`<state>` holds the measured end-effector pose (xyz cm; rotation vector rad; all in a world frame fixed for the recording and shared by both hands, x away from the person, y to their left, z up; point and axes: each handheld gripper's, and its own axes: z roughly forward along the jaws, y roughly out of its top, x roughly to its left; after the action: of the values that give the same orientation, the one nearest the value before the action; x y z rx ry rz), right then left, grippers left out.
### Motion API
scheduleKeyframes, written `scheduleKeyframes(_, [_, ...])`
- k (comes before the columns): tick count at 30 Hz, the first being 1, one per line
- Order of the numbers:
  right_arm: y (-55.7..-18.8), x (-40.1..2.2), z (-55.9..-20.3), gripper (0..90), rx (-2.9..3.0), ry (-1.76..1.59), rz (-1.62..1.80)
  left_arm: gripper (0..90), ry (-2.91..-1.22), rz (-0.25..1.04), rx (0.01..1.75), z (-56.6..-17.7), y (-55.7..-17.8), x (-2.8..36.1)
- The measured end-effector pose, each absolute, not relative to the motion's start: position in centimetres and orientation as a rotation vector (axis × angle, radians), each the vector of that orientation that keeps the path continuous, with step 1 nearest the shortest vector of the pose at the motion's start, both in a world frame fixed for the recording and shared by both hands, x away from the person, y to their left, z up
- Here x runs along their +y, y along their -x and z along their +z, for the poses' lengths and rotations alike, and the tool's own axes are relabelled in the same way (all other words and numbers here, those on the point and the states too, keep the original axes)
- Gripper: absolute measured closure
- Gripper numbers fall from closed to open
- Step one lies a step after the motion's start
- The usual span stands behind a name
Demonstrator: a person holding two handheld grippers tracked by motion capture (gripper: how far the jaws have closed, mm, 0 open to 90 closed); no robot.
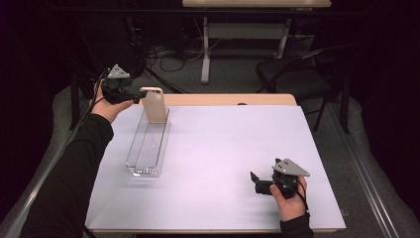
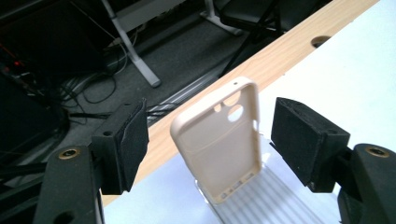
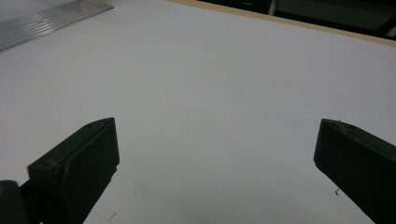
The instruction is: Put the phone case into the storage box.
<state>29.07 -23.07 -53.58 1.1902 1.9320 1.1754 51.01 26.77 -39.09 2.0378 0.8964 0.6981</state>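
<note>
A: Phone case [image 2: 219, 140] upright in far end of clear tray [image 1: 146, 148], left of table [image 1: 223, 163]. Left hand-held gripper [image 2: 210, 140] wide, pads clear of it.

B: Could topple if clipped on withdrawal. Right hand-held gripper [image 3: 215, 158] wide, idle near right.

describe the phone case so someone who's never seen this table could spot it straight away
On the white table, look to the far left corner, where a clear ribbed tray lies lengthwise. The phone case stands upright at the tray's far end, between the open jaws of the left gripper. It is cream, with camera cutouts near its top.
</note>
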Motion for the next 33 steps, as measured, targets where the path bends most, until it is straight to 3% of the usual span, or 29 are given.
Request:
scheduleKeyframes(20, [-29.0, -22.7, -53.7, 0.4, 1.946, -1.162, 1.19, 16.4, -1.91, 0.5, 0.925, -37.3, -49.1, 26.8])
scheduleKeyframes(33, [-29.3, -22.6, -53.7, 0.4, 1.965, -1.149, 1.195, 11.1, -1.904, 0.463, 0.938, -36.8, -48.4, 26.9])
